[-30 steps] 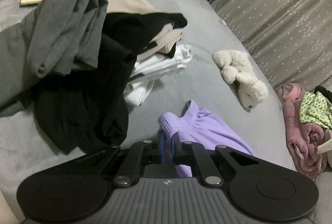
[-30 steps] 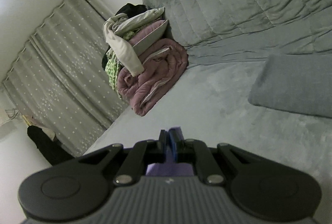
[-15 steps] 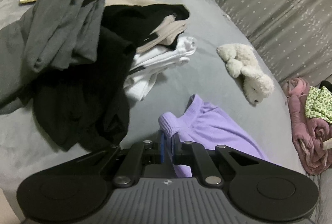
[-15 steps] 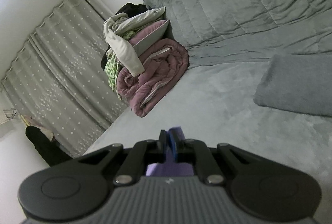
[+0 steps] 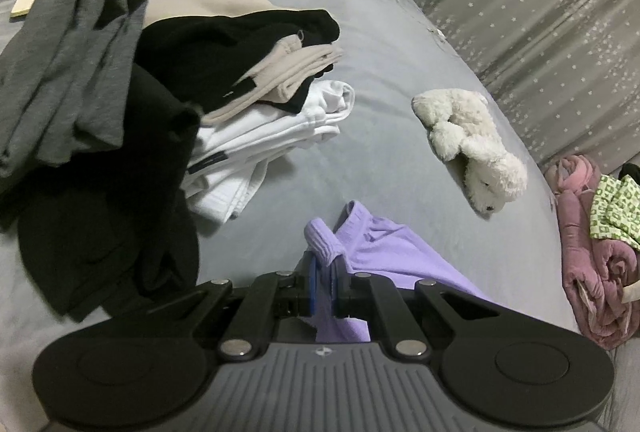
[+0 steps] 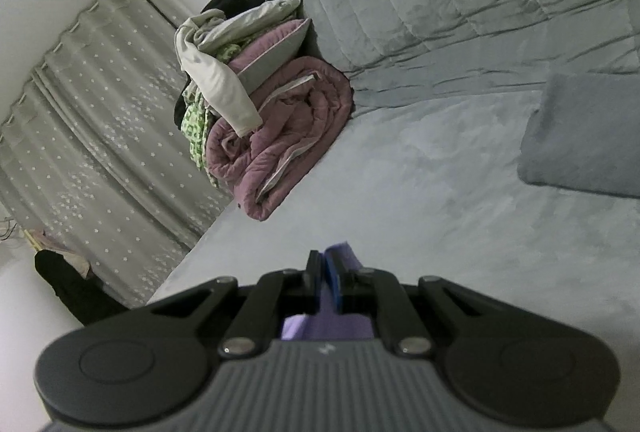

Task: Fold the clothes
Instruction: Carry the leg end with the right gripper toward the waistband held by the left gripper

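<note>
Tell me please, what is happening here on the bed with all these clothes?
A person is folding clothes with a handheld gripper in each hand. The left gripper is shut on a ribbed edge of a purple garment, and the right gripper is shut on another part of the same purple cloth. The garment lies partly on the grey bed. Beside it sit a loose pile of clothes and a white plush toy.

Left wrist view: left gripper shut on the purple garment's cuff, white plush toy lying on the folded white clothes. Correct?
Not quite. The left gripper is shut on the purple garment, but the white plush toy lies on the bare grey bedcover, apart from the folded white clothes, per the left wrist view.
</note>
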Demonstrator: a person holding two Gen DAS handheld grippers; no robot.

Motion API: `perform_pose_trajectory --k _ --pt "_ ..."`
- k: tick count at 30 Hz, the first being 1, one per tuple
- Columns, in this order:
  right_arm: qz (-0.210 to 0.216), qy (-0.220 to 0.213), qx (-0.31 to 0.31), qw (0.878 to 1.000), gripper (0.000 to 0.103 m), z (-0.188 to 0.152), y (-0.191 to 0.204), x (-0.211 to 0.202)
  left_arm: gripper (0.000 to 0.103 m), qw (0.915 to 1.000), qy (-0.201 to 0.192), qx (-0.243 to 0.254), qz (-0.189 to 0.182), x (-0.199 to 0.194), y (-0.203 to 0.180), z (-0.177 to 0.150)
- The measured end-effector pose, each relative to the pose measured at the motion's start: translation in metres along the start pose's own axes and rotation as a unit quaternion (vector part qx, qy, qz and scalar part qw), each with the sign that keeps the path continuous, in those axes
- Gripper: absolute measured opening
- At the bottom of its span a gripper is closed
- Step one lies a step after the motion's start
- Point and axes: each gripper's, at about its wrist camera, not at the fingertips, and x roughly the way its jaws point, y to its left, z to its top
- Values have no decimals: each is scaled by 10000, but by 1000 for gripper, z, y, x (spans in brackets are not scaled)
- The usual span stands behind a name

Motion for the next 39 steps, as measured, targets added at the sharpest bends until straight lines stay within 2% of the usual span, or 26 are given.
perform_pose_trajectory --k 3,7,11,14,22,32,39 --pt "3 27 7 10000 5 1 4 10 6 9998 126 -109 -87 4 -3 3" --pt "11 47 19 10000 5 4 6 22 6 9978 487 -331 -295 4 -7 6" --pt "-51 93 -3 9999 5 7 4 29 6 9969 658 -350 -254 4 -6 6" --pt "-35 120 145 9998 5 11 -3 31 6 9935 935 -574 -287 5 4 5" --pt "-48 185 207 9996 5 16 -1 46 5 9944 673 -810 -86 1 -8 17" --pt "-206 569 369 9975 5 16 16 114 5 9908 838 -927 518 64 -35 41" --pt "-395 789 278 9957 5 7 34 170 5 9867 901 -1119 762 96 -47 52"
